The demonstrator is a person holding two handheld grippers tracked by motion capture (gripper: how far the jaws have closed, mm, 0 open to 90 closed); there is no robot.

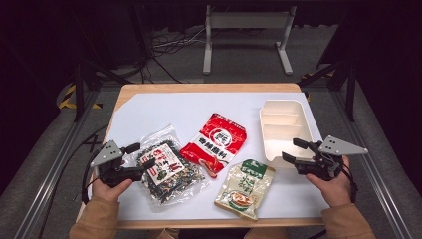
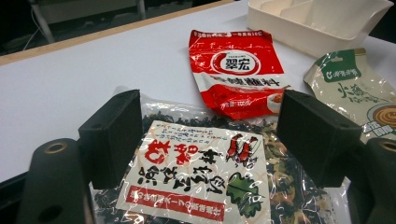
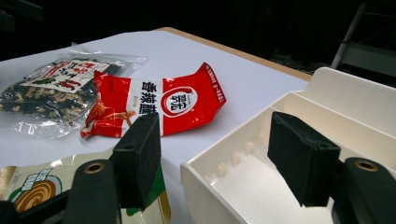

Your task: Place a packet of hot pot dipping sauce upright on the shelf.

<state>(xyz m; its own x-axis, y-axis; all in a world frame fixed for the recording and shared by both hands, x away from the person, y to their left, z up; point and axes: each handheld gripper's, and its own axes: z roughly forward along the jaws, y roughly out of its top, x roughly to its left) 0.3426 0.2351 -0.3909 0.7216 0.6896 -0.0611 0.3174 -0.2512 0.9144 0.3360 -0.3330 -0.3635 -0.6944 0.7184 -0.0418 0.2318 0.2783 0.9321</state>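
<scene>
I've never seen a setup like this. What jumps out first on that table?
Three food packets lie mid-table: a bright red packet in the centre, a clear bag of dark dried greens to its left, a green-and-beige pouch in front. At right stands a cream divided tray, empty. The left gripper and right gripper flank them, jaws open.

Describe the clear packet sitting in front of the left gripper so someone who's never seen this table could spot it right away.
On the white sheet covering the wooden table, three food packets lie in a row left of a cream divided tray. The clear packet is the leftmost, just ahead of the left gripper. Unlike the red packet and the green-and-beige one, it is see-through, showing dark dried bits behind a white-and-red label.
</scene>
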